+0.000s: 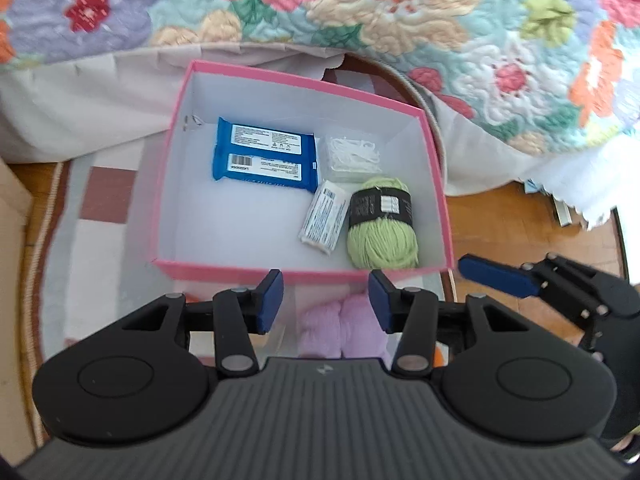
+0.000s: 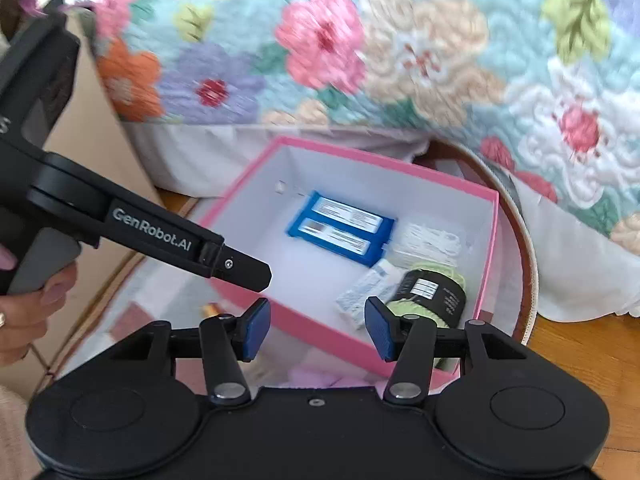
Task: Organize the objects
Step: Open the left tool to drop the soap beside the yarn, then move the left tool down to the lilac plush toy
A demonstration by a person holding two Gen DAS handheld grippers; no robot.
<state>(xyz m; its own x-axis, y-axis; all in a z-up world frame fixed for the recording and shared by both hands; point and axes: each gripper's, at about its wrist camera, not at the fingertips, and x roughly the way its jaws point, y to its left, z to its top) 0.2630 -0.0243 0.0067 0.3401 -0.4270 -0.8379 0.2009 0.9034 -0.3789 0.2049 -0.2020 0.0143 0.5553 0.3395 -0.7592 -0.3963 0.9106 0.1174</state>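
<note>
A pink box [image 1: 304, 274] with a white inside sits on a rug and holds a blue wipes pack [image 1: 266, 154], a clear bag of white floss picks [image 1: 352, 154], a small white packet [image 1: 324, 218] and a green yarn ball [image 1: 382, 224]. The box [image 2: 320, 330], blue pack [image 2: 340, 230] and green yarn [image 2: 434, 294] also show in the right wrist view. My left gripper [image 1: 326, 304] is open and empty, just short of the box's near wall, above a lilac fluffy thing [image 1: 344, 330]. My right gripper [image 2: 318, 328] is open and empty at the same wall.
A floral quilt [image 1: 360, 4] hangs over the bed behind the box. A cardboard box [image 1: 12, 200] stands at the left. The patterned rug [image 1: 104, 200] has a brown rim, with wooden floor [image 1: 520, 216] to the right. An orange item [image 1: 438, 356] lies under my left gripper.
</note>
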